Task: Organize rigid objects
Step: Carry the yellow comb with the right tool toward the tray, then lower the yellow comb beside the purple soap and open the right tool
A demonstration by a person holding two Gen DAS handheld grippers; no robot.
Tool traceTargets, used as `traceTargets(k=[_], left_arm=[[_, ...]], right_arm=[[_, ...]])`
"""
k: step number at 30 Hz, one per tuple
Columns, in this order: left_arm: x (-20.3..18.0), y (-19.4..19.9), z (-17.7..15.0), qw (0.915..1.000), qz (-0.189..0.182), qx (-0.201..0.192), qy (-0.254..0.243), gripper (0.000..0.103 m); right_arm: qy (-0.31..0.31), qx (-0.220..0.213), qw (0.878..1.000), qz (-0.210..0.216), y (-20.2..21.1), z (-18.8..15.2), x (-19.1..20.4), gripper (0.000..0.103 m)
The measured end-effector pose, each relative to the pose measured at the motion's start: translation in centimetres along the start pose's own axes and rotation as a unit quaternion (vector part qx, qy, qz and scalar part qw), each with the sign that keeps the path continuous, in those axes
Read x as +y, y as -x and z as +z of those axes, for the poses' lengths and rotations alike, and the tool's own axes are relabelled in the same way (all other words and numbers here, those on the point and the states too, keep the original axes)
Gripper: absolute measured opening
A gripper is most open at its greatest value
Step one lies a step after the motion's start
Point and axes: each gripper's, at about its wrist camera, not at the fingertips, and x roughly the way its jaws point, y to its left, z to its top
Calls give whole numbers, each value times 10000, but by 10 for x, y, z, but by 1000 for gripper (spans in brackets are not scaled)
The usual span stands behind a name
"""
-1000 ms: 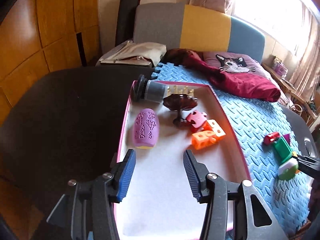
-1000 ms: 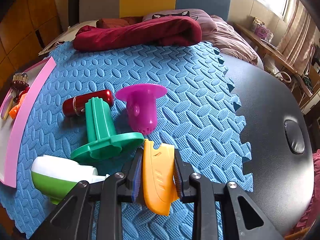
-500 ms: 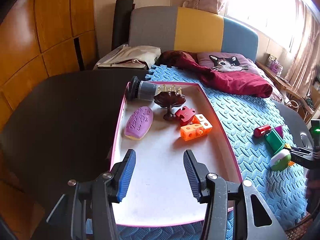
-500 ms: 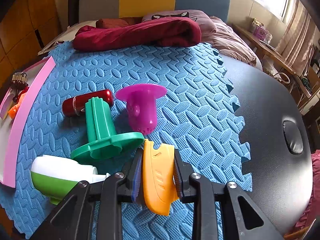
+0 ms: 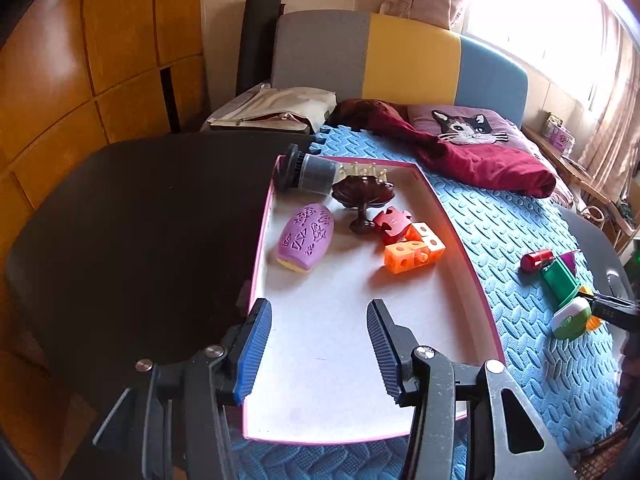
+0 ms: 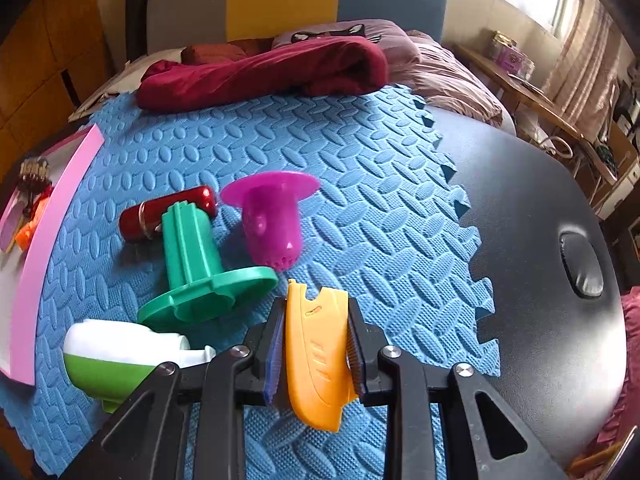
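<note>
Since a second ago the left view has drawn back from the tray [image 5: 460, 236], showing its near rim; the right view is unchanged. The left gripper [image 5: 320, 352] hangs over the tray's bare near end, jaws apart and empty, blocks [image 5: 414, 250] ahead. The right gripper [image 6: 314, 344] is clamped on the orange piece [image 6: 316, 360] on the mat [image 6: 360, 200]; the green stand [image 6: 200, 272] sits just left, the magenta cup [image 6: 272, 220] ahead.

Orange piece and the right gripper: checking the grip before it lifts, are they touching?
Touching. The right wrist view shows the right gripper with both pads pressed flat against the sides of the orange piece, no gap either side.
</note>
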Motion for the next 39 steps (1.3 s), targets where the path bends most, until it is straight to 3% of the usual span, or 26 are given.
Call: traceTargets(k=[5, 9, 16, 23, 30, 34, 39], left_arm=[[8, 0, 0, 10000, 15, -3, 97, 51], [12, -1, -2, 9999, 11, 3, 139, 51], [22, -2, -3, 9997, 40, 31, 230, 51], [35, 0, -5, 9992, 42, -8, 407, 51], [64, 2, -8, 9972, 175, -26, 721, 51], [78, 2, -11, 9960, 250, 11, 857, 50], [87, 2, -13, 9951, 283, 10, 944, 50]], right_arm=[[-429, -295, 9986, -22, 10, 3, -15, 27], [-737, -869, 9933, 208, 33, 6, -24, 27], [-420, -1166, 9889, 816, 58, 8, 8, 27], [468, -1033, 9795, 1665, 76, 20, 102, 27], [1376, -385, 9558, 2571, 66, 25, 223, 27], [1843, -127, 9478, 2599, 44, 24, 284, 27], [2018, -105, 9525, 2278, 11, 32, 332, 27]])
